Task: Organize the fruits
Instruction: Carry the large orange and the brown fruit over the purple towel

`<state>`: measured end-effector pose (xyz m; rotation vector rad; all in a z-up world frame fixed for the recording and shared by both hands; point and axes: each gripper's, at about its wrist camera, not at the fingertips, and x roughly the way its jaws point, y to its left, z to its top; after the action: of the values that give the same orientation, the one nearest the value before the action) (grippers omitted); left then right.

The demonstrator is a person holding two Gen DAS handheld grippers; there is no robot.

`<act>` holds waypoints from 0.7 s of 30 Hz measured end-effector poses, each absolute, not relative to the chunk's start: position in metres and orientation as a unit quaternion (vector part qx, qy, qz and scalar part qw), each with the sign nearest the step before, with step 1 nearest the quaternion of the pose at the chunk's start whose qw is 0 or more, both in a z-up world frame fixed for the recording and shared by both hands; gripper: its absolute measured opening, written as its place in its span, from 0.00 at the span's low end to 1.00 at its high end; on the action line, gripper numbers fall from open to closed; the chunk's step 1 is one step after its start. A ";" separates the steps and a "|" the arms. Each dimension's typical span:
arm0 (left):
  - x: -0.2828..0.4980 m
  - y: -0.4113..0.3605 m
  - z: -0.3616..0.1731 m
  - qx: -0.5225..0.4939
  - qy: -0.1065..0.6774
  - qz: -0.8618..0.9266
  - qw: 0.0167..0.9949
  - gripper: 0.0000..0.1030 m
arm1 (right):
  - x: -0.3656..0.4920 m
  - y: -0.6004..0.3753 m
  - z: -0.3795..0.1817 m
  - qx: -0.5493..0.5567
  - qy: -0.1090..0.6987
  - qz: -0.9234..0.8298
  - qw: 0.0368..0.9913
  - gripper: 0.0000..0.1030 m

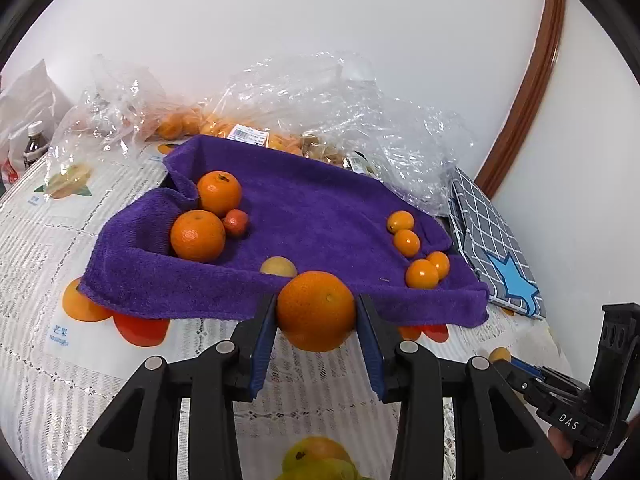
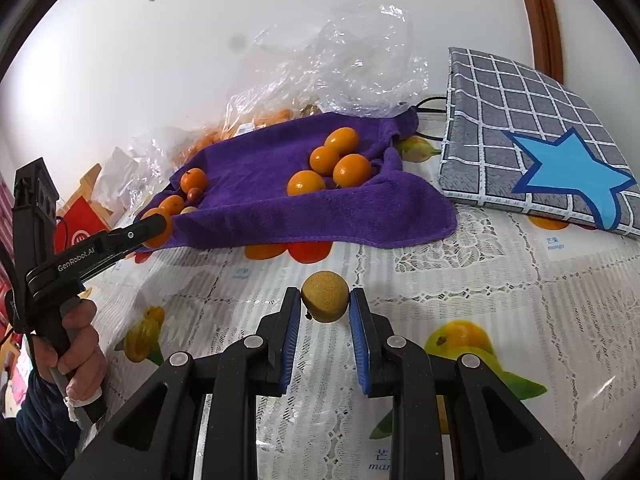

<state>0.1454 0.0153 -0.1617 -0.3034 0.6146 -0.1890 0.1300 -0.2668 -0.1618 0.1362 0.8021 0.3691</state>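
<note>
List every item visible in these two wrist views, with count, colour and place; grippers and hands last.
purple towel: 1, purple, spread over a tray on the table
large oranges: 2 on the towel's left side, orange; a third is in the left gripper
small red fruit: 1, reddish, beside those oranges
kumquats: 4, orange, towel's right side
tan round fruit: 1, on the towel's near edge; another in the right gripper
plastic bags: clear, behind the towel, holding more fruit
checked folder: 1, grey with blue star, right of the towel
tablecloth: white lace, fruit prints
bottle: 1, dark, far left
left gripper: black, blue pads
right gripper: the same
hand: 1, on the left gripper's handle
</note>
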 end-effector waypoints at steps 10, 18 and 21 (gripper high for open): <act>0.148 0.026 -0.164 -0.169 0.296 -0.070 0.937 0.36 | 0.130 -0.275 -0.160 0.086 0.385 0.172 0.903 0.24; 0.139 0.029 -0.157 -0.164 0.265 -0.042 0.949 0.36 | 0.127 -0.262 -0.150 0.071 0.382 0.174 0.905 0.24; 0.135 0.032 -0.152 -0.158 0.252 -0.026 0.954 0.36 | 0.126 -0.251 -0.135 0.061 0.366 0.184 0.910 0.24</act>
<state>0.1355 0.0319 -0.1518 -0.3209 0.5117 -0.0519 0.1263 -0.2515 -0.1354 0.1263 0.7545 0.3799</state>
